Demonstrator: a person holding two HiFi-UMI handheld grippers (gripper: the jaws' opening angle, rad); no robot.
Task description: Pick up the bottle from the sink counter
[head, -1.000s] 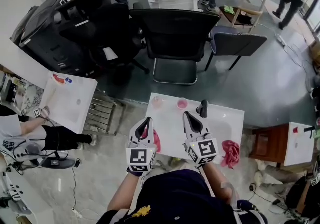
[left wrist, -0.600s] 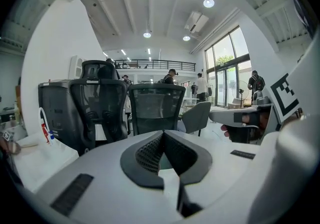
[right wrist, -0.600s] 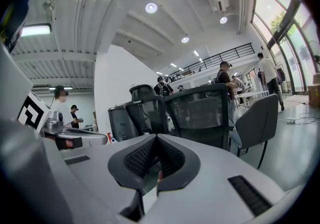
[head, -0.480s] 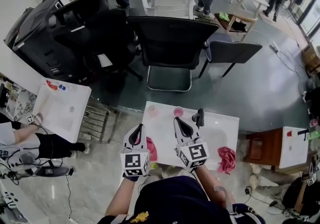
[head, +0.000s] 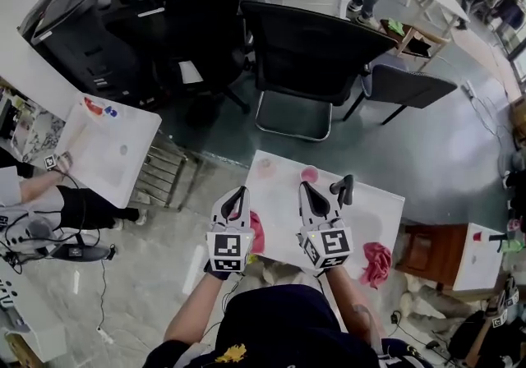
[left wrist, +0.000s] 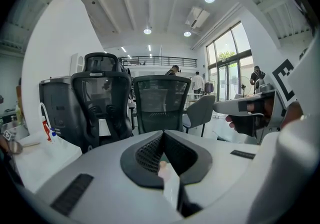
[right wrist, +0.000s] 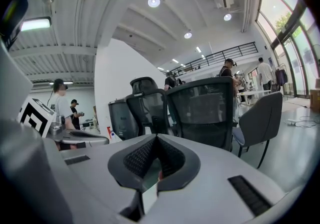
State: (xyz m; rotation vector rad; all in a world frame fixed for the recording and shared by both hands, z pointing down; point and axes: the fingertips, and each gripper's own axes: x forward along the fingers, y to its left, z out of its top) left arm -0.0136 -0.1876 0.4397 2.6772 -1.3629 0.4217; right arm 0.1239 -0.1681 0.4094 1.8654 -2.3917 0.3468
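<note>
I hold both tools out over the near side of the white sink counter (head: 370, 204). The left hand-held gripper (head: 238, 193) is closed, its black pads meeting at the tips with nothing between them, as its own view (left wrist: 162, 133) shows. The right hand-held gripper (head: 306, 186) is closed and empty too, with its jaws pressed together (right wrist: 156, 137). Both tools point away from me, toward the far edge of the counter and the black mesh chair (head: 316, 42) beyond it.

Two small containers stand near that far edge: a pale pink container (head: 265, 166) toward the left corner and a deeper pink container (head: 309, 173) just beyond my right tool's tips. I cannot tell which of them is the bottle. From above each shows only as a round disc, so their long axes seem to run straight up toward my head and they seem to stand upright. Neither tool touches either one.

A black faucet (head: 341, 187) rises just to the right of my right tool. My left tool sits at the counter's left edge, close beside a pink cloth (head: 257, 232). A second pink cloth (head: 378, 259) lies at the near right corner.
</note>
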